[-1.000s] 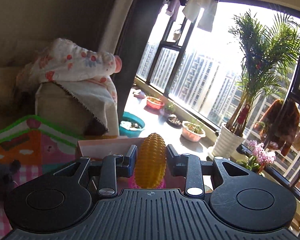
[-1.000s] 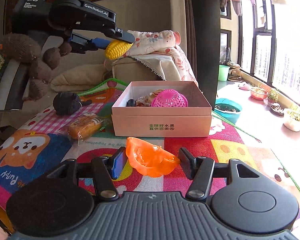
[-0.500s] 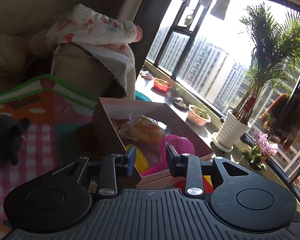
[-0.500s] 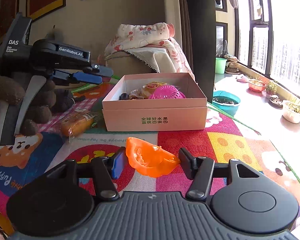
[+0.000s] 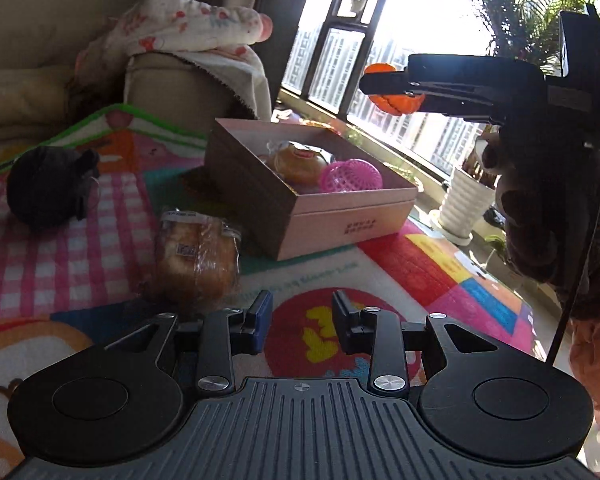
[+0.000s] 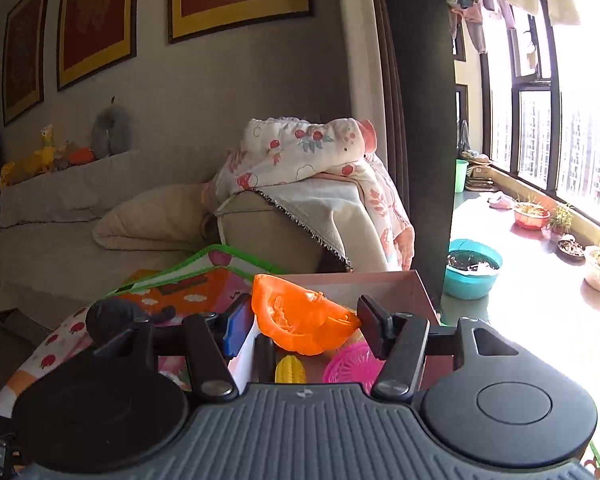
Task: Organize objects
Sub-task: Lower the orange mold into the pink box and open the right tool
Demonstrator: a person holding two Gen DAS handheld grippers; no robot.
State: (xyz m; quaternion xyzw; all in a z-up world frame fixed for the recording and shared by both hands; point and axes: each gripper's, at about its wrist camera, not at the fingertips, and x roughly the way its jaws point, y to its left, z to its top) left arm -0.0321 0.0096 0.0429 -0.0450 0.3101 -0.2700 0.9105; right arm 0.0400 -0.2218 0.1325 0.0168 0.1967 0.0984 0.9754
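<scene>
The box (image 5: 312, 200) on the play mat (image 5: 100, 240) now holds our toy corn (image 6: 290, 369); our left hand-held gripper (image 5: 302, 318) has backed off, jaws apart and empty. Our right hand-held gripper (image 6: 302, 320) carries the orange toy (image 6: 300, 320) above it.

Sunlit windows (image 6: 572, 136), beige sofa (image 6: 60, 216)

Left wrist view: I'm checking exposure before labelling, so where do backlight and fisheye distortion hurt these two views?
Left wrist view: window glare blows out the sky, leaving the right tool and its orange toy nearly silhouetted. Right wrist view: the window is overexposed, frame edges bow, but the orange toy stays sharp.
</scene>
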